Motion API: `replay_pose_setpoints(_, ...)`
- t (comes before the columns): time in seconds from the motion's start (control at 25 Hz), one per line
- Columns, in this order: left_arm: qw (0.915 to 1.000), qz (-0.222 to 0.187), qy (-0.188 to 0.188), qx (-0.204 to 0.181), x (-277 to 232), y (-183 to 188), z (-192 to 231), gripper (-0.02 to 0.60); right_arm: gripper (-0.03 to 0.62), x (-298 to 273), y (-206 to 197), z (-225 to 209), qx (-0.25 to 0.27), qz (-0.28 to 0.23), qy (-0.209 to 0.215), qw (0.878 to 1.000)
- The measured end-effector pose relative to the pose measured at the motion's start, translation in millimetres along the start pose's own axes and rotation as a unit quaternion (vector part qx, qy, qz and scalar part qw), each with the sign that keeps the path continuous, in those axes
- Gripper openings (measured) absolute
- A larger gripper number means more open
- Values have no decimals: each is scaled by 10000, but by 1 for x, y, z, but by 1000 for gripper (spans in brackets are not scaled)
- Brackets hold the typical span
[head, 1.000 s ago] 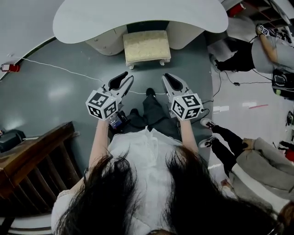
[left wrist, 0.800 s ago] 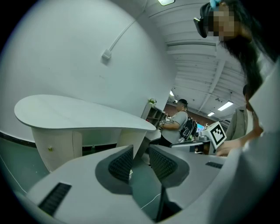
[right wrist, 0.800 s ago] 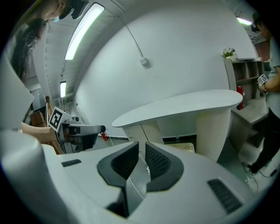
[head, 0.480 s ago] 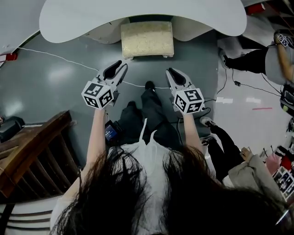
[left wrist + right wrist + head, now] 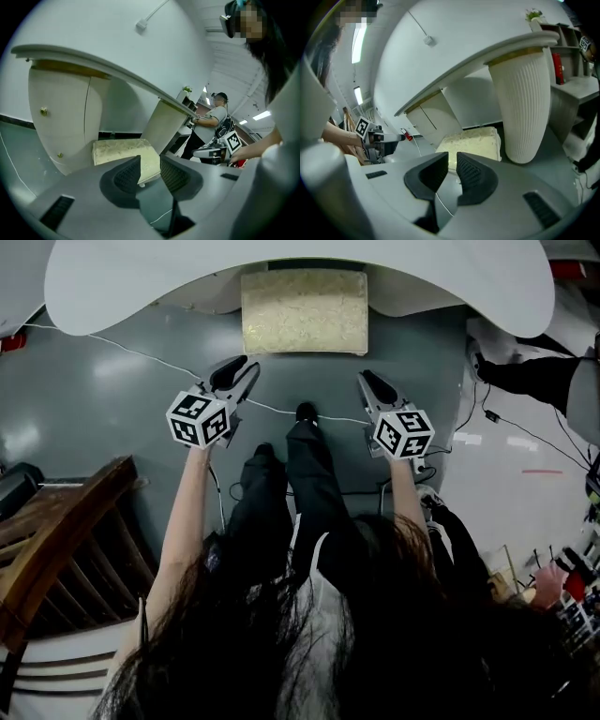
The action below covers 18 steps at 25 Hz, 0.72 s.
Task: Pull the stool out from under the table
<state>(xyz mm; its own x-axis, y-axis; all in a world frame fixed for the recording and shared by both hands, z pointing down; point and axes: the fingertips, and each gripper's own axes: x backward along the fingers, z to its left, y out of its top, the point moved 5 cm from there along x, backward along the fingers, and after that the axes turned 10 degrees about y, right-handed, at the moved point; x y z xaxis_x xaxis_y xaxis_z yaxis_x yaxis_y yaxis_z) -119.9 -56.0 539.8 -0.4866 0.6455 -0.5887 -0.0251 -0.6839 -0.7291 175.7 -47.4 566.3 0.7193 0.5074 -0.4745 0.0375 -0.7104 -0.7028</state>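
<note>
Stool [image 5: 304, 311] sits on the floor [image 5: 112, 418] under the front edge of the desk [image 5: 141, 282]. From the head view most of its pale cushion shows, but the far edge is tucked beneath the desk top and the legs are hidden from above. The desk itself is cut off at the top of the frame.

Left tongs [image 5: 242, 367] and right tongs [image 5: 367, 381] are held out low, well short of the stool, w/ nothing touching it. In the left gripper view the left tongs [image 5: 150, 161] are drawn in to a slim slot, nothing btwn the pads; the stool [image 5: 123, 152] shows beyond them, its near corner partly blocked by the left pad. In the right gripper view the right tongs [image 5: 452, 161] are likewise pulled in, nothing held; the stool [image 5: 473, 140] lies ahead, right side hidden behind a ribbed pedestal [image 5: 525, 103] of the desk.

A thin cable [image 5: 141, 354] runs across the floor and passes out of sight behind the left tongs. Dark hair [image 5: 309, 634] covers much of the lower head view. A wooden frame [image 5: 66, 531] at lower left is cut by the edge; can't tell what it is.
</note>
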Motion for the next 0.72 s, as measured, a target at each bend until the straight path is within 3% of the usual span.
replay_pose_setpoints(0.44, 9952, 941, 64, 249, -84, -70, 70, 127, 61, -61, -46, -111, -693, 455, 170, 9964)
replay_pose_setpoints(0.64, 9916, 1002, 121, 808, -114, -81, 95, 198, 63, -79, -57, -143, -932, 573, 175, 9938)
replay_pose_setpoints(0.72, 9886, 1021, 186, 1088, -124, -87, 105, 234, 113, -84, -59, -152, -1145, 479, 192, 9921)
